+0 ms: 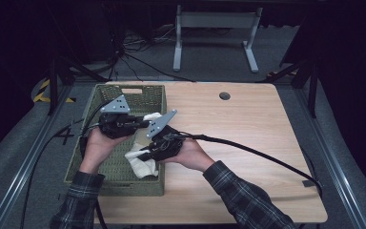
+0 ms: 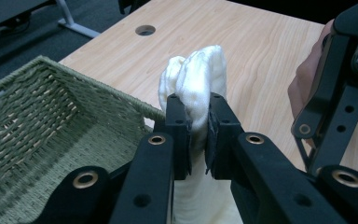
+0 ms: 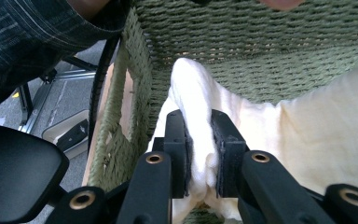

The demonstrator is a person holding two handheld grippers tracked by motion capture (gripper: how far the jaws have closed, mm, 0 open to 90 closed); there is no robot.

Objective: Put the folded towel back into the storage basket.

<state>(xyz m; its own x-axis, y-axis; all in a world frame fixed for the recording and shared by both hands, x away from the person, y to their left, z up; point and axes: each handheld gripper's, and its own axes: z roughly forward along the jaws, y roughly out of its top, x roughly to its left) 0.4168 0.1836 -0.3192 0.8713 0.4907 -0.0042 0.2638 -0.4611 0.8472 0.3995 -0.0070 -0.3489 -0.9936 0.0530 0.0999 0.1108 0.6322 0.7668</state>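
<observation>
Two hand-held grippers over a green woven basket (image 1: 106, 167) at the near left part of a wooden table (image 1: 248, 143), both clamped on the same white cloth (image 1: 140, 162).

Left gripper (image 1: 140, 123) — jaws nearly closed, pads pressed on a bunched fold of the cloth (image 2: 198, 88), seen clearly in the left gripper view. Fold sticking up just past the fingertips (image 2: 175, 109), the rest hanging below the jaws. Beyond that fold, bare table (image 2: 261, 56) with a round hole (image 2: 145, 30) farther off. To the left of the jaws in that view, the basket's inner wall and rim (image 2: 51, 116). To the right, close by, the other gripper's black frame with a hand behind it.

Right gripper (image 1: 145, 153) — jaws likewise nearly closed, pinching another fold of the cloth (image 3: 200, 121) between the pads. In the right gripper view, cloth spreading off to the right of the jaws as a broad pale sheet, with the basket's woven wall (image 3: 261, 42) just behind and above it. To the left of the jaws, the basket's side with a handle cutout, and a plaid sleeve (image 3: 32, 37) at the upper left corner.

From the high view: left hand (image 1: 97, 143) over the basket's middle, right hand (image 1: 190, 155) at the basket's right edge, grippers near each other, tips pointing toward one another. Cloth stretched between them — one end at the left gripper's tips, the larger bundle under the right gripper, inside the basket by its right wall. Black cable (image 1: 267, 155) trailing from the right gripper across the table to the right.
</observation>
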